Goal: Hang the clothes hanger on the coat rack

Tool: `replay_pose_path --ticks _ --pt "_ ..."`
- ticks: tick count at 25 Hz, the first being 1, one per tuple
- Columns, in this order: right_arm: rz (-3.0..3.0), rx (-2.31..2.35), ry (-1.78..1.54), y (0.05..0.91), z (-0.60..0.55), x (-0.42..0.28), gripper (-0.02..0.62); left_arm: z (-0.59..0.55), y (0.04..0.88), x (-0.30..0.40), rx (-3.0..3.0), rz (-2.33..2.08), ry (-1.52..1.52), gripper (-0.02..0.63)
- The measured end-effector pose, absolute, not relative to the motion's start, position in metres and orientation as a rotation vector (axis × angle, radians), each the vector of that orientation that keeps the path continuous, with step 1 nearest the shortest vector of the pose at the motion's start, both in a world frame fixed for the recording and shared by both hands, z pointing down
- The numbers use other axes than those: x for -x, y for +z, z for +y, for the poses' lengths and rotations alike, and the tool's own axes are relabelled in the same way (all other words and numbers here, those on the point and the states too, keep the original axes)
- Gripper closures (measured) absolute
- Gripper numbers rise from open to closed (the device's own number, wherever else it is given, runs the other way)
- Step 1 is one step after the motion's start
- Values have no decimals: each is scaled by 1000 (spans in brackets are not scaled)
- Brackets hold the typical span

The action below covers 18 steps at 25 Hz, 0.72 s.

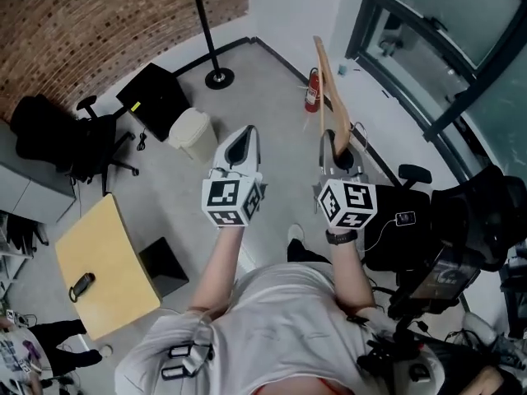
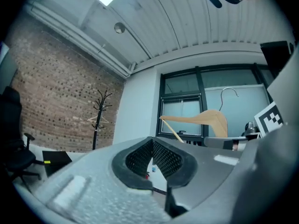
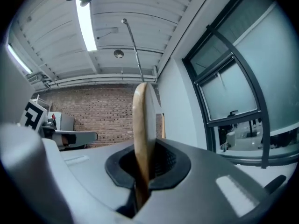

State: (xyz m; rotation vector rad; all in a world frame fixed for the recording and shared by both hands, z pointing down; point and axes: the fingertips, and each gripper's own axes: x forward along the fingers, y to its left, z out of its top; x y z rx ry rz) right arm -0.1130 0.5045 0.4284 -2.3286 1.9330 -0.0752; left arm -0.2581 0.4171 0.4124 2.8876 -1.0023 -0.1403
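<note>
The right gripper (image 3: 142,174) was clamped on the wooden hanger (image 3: 141,120), which was held edge-on, its long axis running ahead of the jaws, wire hook uppermost. The left gripper (image 2: 152,160) was held closed and empty alongside. The coat rack (image 1: 204,23) was seen well ahead and leftward, on the left gripper's side.

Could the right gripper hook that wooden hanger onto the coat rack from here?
Probably not yet. The right gripper grips the hanger, but the coat rack stands well away across the floor, by the brick wall. Nothing seems to block the way; the person would have to walk closer.
</note>
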Motion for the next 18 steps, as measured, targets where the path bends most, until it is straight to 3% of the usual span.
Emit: replay_pose_path --ticks 10,18 --pt "2009 2236 -137 394 420 13 591 337 393 173 -2965 -1171 -149 607" --pt "2256 2169 -306 454 351 9 591 287 450 130 -2875 -1097 -38 606"
